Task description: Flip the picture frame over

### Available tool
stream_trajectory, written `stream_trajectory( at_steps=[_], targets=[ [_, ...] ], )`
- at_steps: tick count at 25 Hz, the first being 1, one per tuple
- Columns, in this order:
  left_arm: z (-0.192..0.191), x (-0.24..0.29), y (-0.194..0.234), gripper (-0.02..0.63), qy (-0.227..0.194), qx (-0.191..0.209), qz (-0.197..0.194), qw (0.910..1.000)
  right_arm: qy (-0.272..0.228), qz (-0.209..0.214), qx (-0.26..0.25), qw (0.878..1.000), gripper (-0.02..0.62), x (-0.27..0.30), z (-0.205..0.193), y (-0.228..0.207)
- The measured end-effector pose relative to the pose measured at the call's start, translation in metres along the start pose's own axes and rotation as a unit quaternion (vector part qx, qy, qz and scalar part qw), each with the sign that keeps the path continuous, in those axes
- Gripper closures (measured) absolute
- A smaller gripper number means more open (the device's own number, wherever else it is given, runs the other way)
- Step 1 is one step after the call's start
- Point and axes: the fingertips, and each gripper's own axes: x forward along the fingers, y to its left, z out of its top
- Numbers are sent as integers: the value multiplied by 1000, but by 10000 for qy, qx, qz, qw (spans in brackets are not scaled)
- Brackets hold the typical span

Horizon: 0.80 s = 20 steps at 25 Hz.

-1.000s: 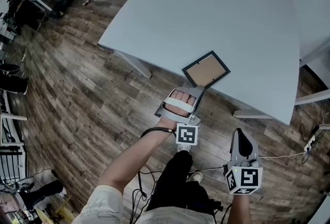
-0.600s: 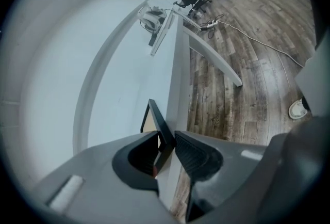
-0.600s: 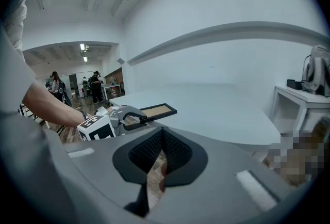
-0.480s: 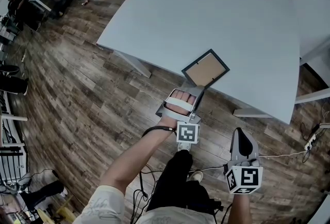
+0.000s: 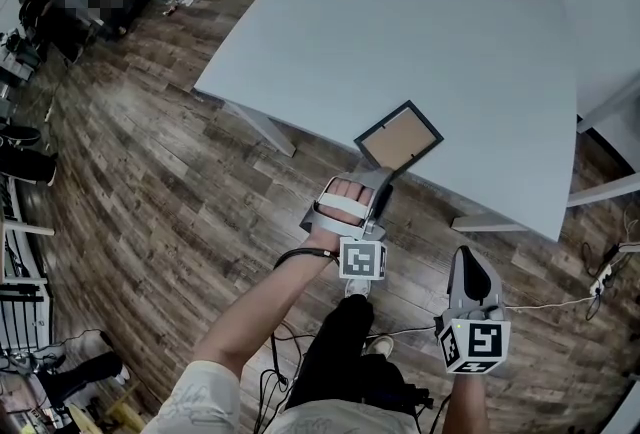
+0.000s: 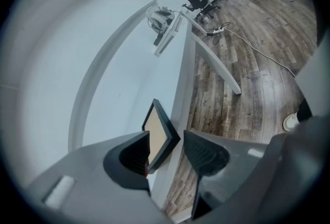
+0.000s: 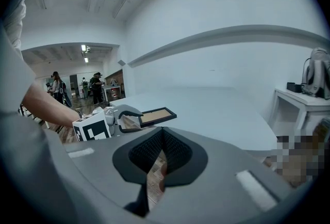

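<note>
Head view: high above the picture frame (image 5: 399,135), facing steeply down.
Left gripper view: close at its corner.
Right gripper view: farther back, low.
Shared: picture frame.

Left gripper (image 6: 169,146) at the corner of the picture frame (image 6: 159,132)

The two grey jaws stood apart; the near corner of the picture frame sat in the gap between them; the frame had a dark rim and a light brown board facing up; it lay at the edge of the white table (image 6: 129,63), with its corner poking out past the edge; the left jaw covered part of the frame's side, and I could not tell if it touched; the right jaw was clear of it; a brown wood floor (image 6: 258,89) ran along the right; a white table leg (image 6: 214,60) slanted down to it; a thin cable (image 6: 258,52) lay across the boards.
</note>
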Motion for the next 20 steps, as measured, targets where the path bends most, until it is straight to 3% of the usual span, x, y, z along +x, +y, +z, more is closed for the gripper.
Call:
stream_trajectory(
  at_steps=[5,10,12,14,17,20],
  targets=[
    [8,-21,22,400,-99,-422,170,9989,-179,-35,-25,9998,572,-8,16,0],
    [23,-49,45,402,-268,-1247,304,9914,-370,-50,-81,9993,572,-22,32,0],
    [28,-61,53,402,-324,-1834,312,9820,-470,-60,-101,9988,572,-29,40,0],
    [31,-75,61,408,-380,-2699,290,9617,-572,-70,-111,9983,572,-38,47,-1],
    [33,-103,77,445,-477,-4018,353,9138,-751,-74,-145,9970,572,-50,60,0],
    [40,-136,94,488,-653,-4828,639,8710,-951,-78,-191,9953,572,-66,74,2]
  ],
)
